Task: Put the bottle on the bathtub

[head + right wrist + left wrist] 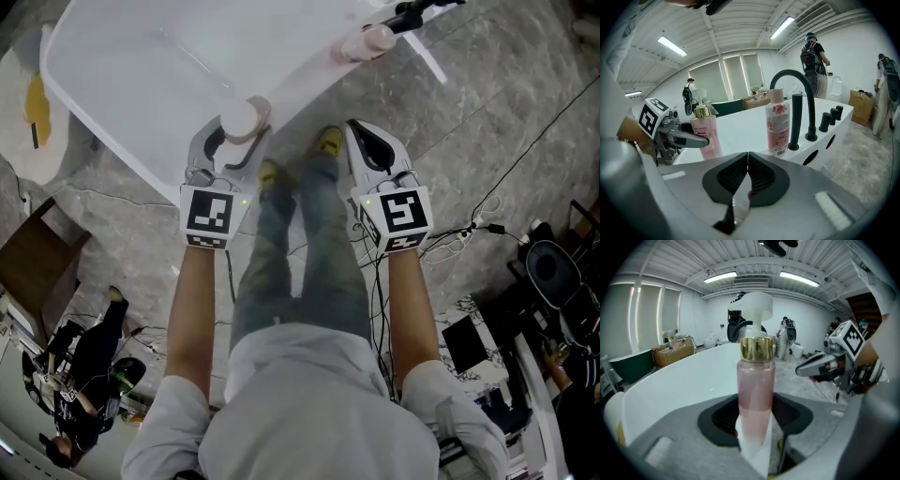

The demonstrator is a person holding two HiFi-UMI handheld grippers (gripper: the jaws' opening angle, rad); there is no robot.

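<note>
A pink bottle (755,390) with a gold collar and white cap (240,119) stands upright between the jaws of my left gripper (236,141), which is shut on it. It is at the near rim of the white bathtub (141,75); whether its base touches the rim I cannot tell. The right gripper view shows this bottle (704,131) from the side. My right gripper (359,134) hangs beside the tub over the floor, jaws shut and empty (747,161). A second pink bottle (776,123) stands on the tub's rim next to a black faucet (797,101).
Black tap knobs (830,119) sit on the rim past the faucet. Cables (469,230) trail over the marble floor, with equipment at the right (553,272). A wooden chair (37,267) stands at the left. People stand about the room (813,61).
</note>
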